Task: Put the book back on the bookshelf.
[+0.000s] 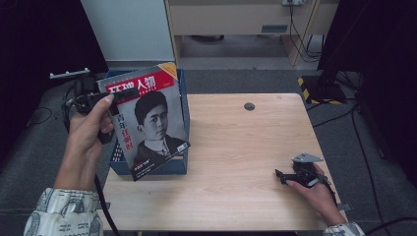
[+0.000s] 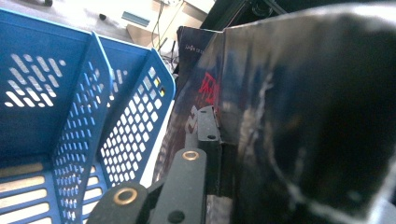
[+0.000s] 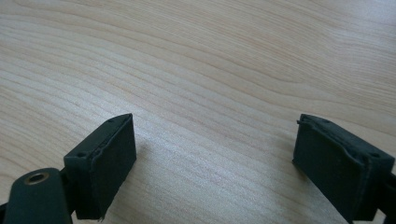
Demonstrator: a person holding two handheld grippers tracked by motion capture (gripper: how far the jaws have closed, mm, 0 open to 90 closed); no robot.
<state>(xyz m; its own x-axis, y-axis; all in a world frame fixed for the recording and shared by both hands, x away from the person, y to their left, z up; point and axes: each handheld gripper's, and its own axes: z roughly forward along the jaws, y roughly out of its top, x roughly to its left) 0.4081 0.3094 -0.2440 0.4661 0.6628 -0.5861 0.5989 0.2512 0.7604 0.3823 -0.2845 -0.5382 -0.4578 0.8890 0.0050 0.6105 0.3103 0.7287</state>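
Magazine (image 1: pixel 150 120) clamped in left tool (image 1: pixel 110 97) w/ jaws together; right tool (image 1: pixel 284 176) apart.

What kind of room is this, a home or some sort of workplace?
Probably a lab or office workroom, not a home. A bare wooden table stands on grey carpet, loose cables trail to a wall socket, and a stand base with black and yellow hazard tape sits on the floor.
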